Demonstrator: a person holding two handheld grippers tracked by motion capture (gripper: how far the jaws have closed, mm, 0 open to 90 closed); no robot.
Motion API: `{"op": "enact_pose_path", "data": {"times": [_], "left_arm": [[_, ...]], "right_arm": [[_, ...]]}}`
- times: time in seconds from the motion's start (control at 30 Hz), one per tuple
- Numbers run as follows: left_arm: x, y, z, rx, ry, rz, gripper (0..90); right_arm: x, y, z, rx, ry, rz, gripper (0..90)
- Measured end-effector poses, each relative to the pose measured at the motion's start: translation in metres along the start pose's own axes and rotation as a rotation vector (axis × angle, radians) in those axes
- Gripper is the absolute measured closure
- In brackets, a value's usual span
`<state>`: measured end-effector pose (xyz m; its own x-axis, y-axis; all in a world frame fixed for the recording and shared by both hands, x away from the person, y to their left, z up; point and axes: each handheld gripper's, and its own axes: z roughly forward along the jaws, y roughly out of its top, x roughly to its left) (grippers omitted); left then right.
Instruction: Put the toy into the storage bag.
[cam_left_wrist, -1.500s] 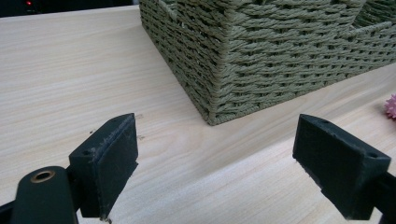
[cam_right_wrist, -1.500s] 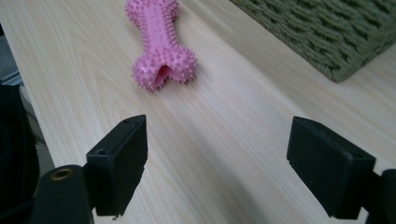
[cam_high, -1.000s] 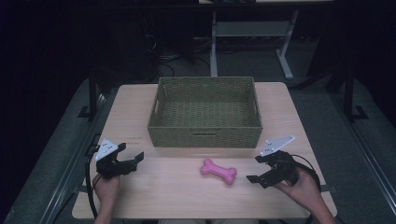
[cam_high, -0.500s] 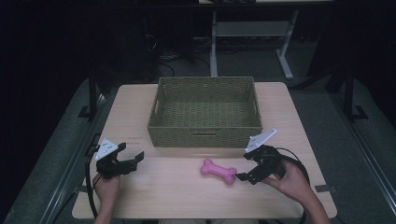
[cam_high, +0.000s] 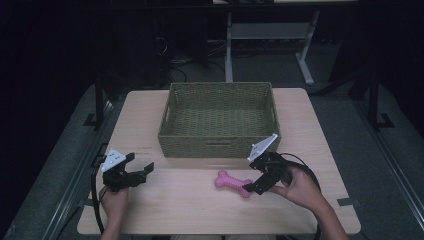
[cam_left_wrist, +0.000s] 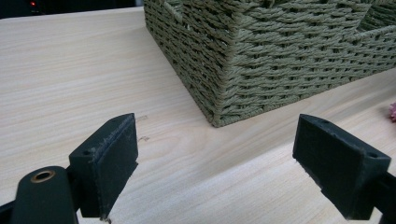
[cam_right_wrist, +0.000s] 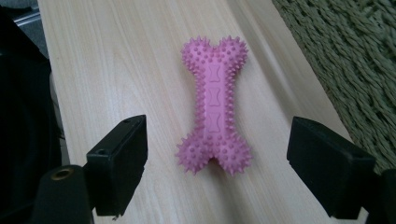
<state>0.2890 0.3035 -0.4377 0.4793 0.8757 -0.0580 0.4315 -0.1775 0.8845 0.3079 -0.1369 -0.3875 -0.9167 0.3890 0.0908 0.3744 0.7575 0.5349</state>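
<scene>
Right gripper view looks down on a pink rubber bone (cam_right_wrist: 215, 106) covered in small blunt spikes, its knobbed ends flared and a row of pressed hourglass marks running down its flat middle. It lies flat on the pale, straight-grained wooden bench (cam_right_wrist: 116, 60), between the two black block-shaped fingers (cam_right_wrist: 119, 163), which stand wide apart and touch nothing. Woven olive weave of the basket (cam_right_wrist: 355, 60) fills the corner beside it.

From the high view, the bone (cam_high: 233, 183) lies near the front of the bench (cam_high: 320, 125), just in front of the rectangular wicker basket (cam_high: 218, 146), which has straight walls and a slot handle in its near side. The right gripper (cam_high: 248, 187) is tilted down with its tips at the bone's right end, held by a hand (cam_high: 300, 189) reaching in from the lower right, a cable looping behind it. The left gripper (cam_high: 141, 169) is held low at the bench's front left corner, pointing right, well apart from the bone.

Left gripper view shows its matte fingers (cam_left_wrist: 109, 165) spread wide over bare wood, aimed at the tightly twisted cord of the basket's corner (cam_left_wrist: 280, 56).
</scene>
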Motion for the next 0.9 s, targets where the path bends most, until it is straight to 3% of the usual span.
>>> {"op": "enact_pose_path", "data": {"times": [0.27,0.9], "left_arm": [[0.001,0.000,-0.001,-0.002,0.000,-0.003,13.6],[0.001,0.000,0.000,-0.007,-0.005,-0.007,13.6]], "right_arm": [[0.000,0.014,0.014,0.036,0.021,-0.026,22.3],[-0.004,0.024,0.043,0.115,0.030,-0.038,30.0]]}}
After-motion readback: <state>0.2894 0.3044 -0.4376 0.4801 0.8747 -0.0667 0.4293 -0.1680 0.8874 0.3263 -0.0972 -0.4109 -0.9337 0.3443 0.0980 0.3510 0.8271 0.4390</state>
